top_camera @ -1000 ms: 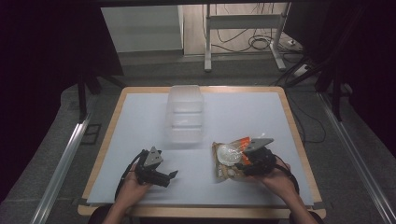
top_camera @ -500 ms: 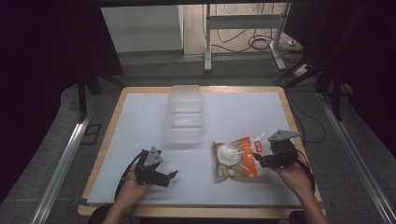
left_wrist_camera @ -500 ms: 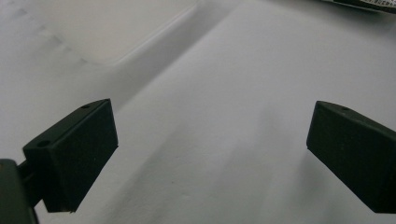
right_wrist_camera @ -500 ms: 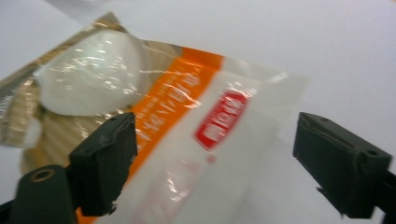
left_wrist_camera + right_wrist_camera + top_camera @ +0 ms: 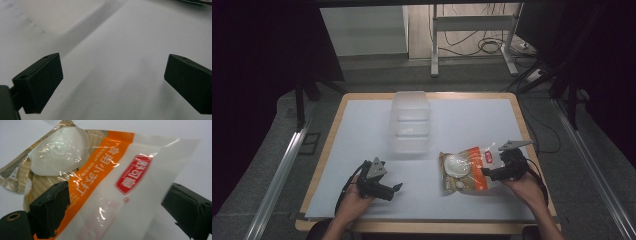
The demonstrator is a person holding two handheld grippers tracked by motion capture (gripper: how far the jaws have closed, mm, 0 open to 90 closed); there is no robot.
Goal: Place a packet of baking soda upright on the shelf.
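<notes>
A snack bag, orange, white and clear with a red label, lies flat on the white table top at the front right. My right gripper sits at the bag's right end. In the right gripper view its jaws stand wide apart with the bag lying between them, and neither pad presses on it; the right gripper has just been opening. At the front left, my left gripper rests low over bare table. The left gripper is open, with nothing between its jaws.
A clear plastic container stands at the back middle of the table. The wooden table rim runs close to the right hand. Beyond the table are a metal stand and loose floor cables.
The right hand has drawn back to the right, off the bag's middle to its right end, with jaws wider apart. The bag now lies flat. The left hand has stayed put.
</notes>
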